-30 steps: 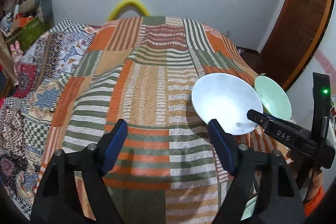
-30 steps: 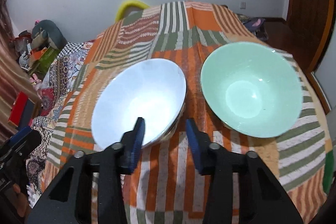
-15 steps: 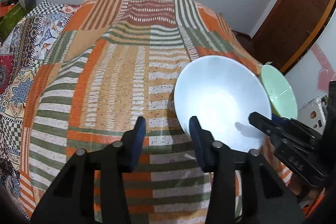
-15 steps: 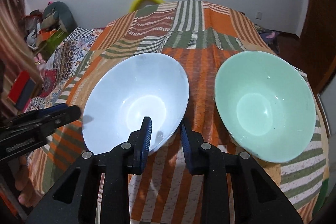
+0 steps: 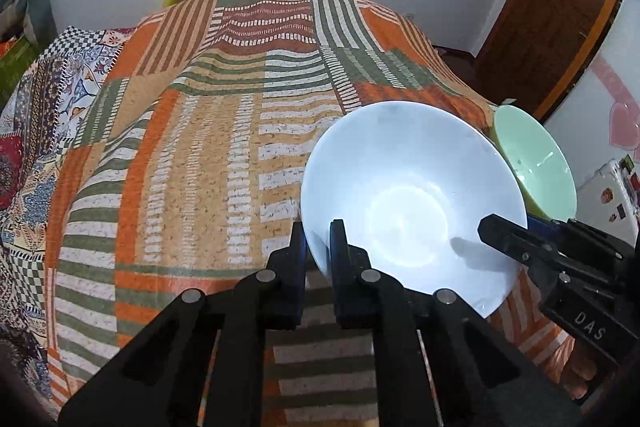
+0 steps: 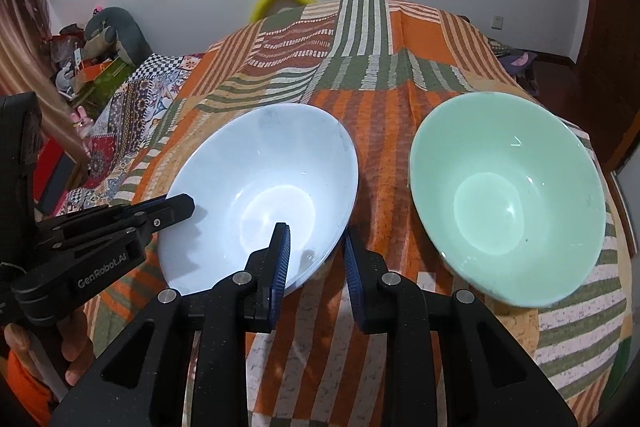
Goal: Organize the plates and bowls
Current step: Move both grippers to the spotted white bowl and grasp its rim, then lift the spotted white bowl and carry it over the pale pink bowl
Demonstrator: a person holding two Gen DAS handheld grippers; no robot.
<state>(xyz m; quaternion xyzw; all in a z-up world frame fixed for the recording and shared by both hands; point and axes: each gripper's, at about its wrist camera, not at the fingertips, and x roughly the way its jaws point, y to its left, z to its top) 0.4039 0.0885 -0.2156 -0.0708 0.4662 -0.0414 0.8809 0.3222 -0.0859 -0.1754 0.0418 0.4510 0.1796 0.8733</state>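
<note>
On the striped bedspread [image 6: 404, 39] we have two bowls side by side and apart: the pale blue bowl [image 6: 264, 187] and, at its three o'clock in the right wrist view, the green bowl [image 6: 508, 195]. Both are empty and neither is stacked, so we judge the organizing barely begun; nesting one bowl in the other is left, and we see no plates. Our left hand-held gripper [image 5: 318, 247] has just been closing, and its pads now pinch the blue bowl's rim at seven o'clock in the left wrist view. Our right hand-held gripper [image 6: 314, 251] straddles the same bowl's rim at five o'clock in its own view, one finger inside and one outside; whether its pads press the wall we cannot tell.
</note>
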